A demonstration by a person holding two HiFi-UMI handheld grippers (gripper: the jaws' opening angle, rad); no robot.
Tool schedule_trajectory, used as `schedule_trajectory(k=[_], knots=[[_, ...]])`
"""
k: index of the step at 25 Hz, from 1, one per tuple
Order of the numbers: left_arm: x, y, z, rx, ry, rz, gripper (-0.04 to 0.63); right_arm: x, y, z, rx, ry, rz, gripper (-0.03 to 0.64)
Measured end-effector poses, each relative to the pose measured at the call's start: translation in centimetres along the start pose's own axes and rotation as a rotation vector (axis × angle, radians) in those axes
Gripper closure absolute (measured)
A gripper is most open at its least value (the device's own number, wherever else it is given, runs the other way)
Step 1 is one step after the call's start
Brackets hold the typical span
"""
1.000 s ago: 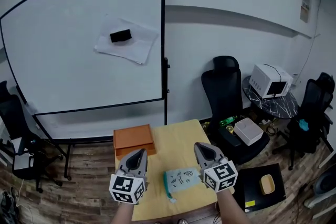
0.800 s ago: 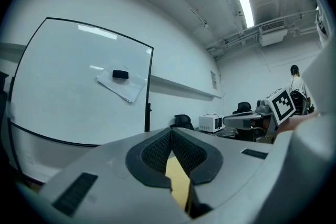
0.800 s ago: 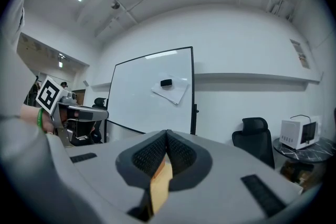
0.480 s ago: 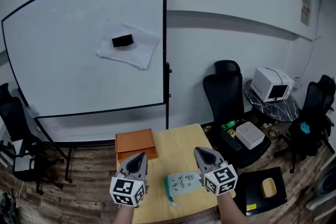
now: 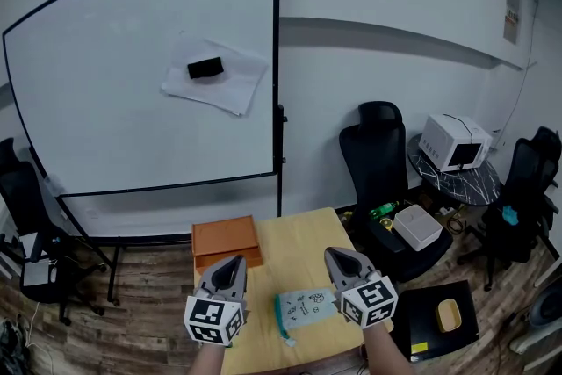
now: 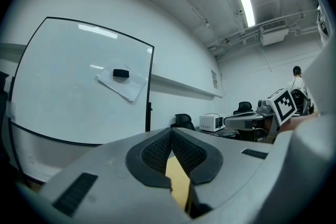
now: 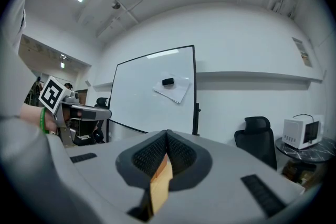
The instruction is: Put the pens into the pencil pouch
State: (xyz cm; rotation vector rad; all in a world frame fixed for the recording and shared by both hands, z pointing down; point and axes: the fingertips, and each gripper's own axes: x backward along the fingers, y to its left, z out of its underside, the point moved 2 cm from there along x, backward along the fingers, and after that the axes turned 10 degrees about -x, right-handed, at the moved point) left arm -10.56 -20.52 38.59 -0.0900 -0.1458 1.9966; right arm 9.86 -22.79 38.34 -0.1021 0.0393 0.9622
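A pale teal pencil pouch [image 5: 305, 307] with small prints lies on the yellow wooden table [image 5: 299, 243], between my two grippers. My left gripper [image 5: 234, 260] hovers at the pouch's left, jaws closed tip to tip with nothing in them. At the pouch's right my right gripper [image 5: 332, 252] is likewise shut and empty. In the left gripper view the left gripper [image 6: 171, 131] points at the whiteboard; in the right gripper view the right gripper [image 7: 167, 134] does the same. No pens show in any view.
An orange box [image 5: 226, 238] sits at the table's far left corner. Behind the table stands a large whiteboard [image 5: 140, 75] with a paper and eraser stuck on it. A black office chair [image 5: 378, 154], a white microwave [image 5: 453, 139] and a black case [image 5: 435, 312] crowd the right side.
The head view dropped slightly a second ago. Since half a second ago the grippers and the pouch have not moved.
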Motion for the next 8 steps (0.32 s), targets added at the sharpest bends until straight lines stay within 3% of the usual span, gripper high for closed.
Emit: schedule_trajectory(k=[8], knots=[[-0.15, 0.00, -0.06, 0.003, 0.001, -0.002, 0.581, -0.01, 0.00, -0.12, 0.000, -0.002, -0.004, 0.617]])
